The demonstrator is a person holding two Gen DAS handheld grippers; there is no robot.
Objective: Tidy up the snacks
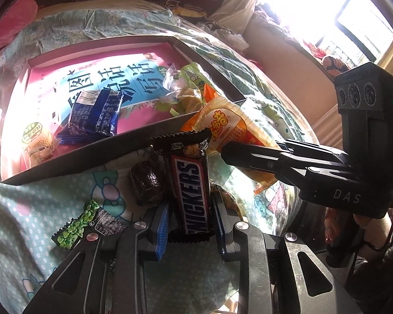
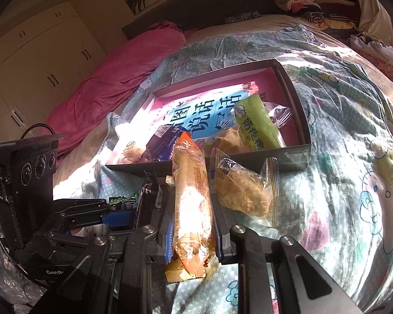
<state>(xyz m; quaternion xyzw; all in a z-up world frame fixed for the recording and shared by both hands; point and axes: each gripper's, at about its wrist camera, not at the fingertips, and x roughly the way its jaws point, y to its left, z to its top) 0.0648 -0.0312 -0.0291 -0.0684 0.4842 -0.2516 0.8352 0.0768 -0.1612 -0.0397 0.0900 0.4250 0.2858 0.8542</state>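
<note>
**Two grippers holding snacks beside the box on the bed**

Left wrist view: a bed is filling the scene, covered by a soft, wrinkled quilt in pale green with cartoon prints. Strong sunlight is coming through a window at the upper right, and folded clothes are lying at the far end. On the quilt a shallow rectangular box with dark cardboard walls is sitting, its pink bottom showing a blue printed panel. Inside it a shiny blue packet is lying flat. The left gripper is clenching its blue-padded fingers on a Snickers bar, a glossy brown wrapper with serrated ends, just in front of the box's near wall. A small green pea packet is lying on the quilt to the left.

Right wrist view: white cupboards are standing at the left, and a pink blanket is lying beside the quilt. The right gripper is grasping a long orange packet, crinkly and gleaming in the sun, its far end reaching over the box's near wall. A clear bag holding a crumbly cake is resting on the quilt just right of it. A light green packet is lying inside the box.
</note>
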